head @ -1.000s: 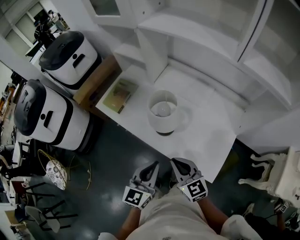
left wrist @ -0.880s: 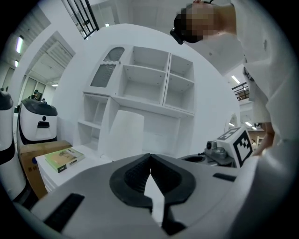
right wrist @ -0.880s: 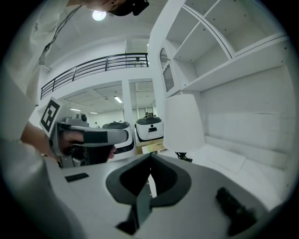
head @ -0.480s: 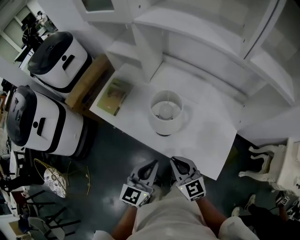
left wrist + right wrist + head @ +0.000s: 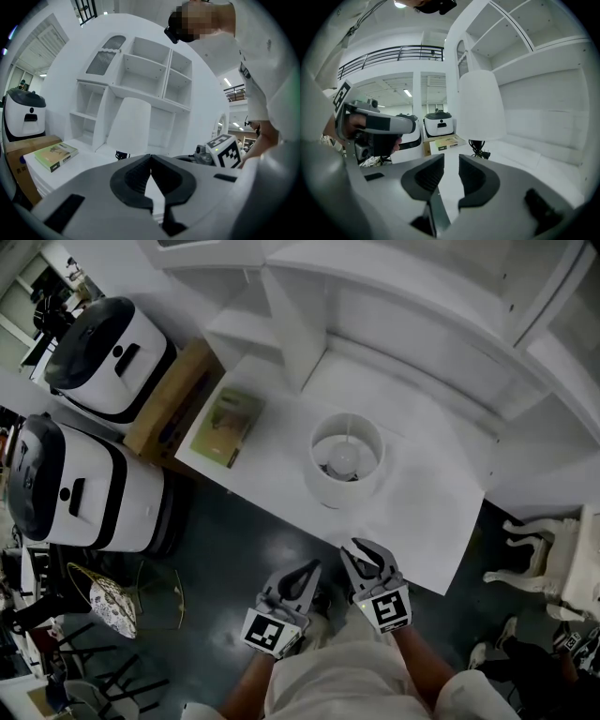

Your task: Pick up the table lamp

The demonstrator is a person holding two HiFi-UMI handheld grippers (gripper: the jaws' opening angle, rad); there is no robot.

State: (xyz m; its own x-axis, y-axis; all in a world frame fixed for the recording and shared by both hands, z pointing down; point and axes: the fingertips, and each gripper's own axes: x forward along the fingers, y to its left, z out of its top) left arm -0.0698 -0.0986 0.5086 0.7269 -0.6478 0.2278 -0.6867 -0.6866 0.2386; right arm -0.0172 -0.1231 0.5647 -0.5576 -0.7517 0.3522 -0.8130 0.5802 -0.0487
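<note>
Sitting toward the front edge of the white desk (image 5: pixel 427 531), the table lamp (image 5: pixel 346 458) is leaving bare surface on both sides. Hovering by that edge and pointing at the lamp, the left gripper (image 5: pixel 312 568) is staying pressed together; the right gripper (image 5: pixel 362 549), jaws just opening, is gaping slightly, empty.

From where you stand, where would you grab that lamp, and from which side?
Probably the thin dark stem under the shade, coming in level from the open front edge of the desk. The lamp stands upright, its shade looks too wide to pinch, and shelves close off the back.
</note>
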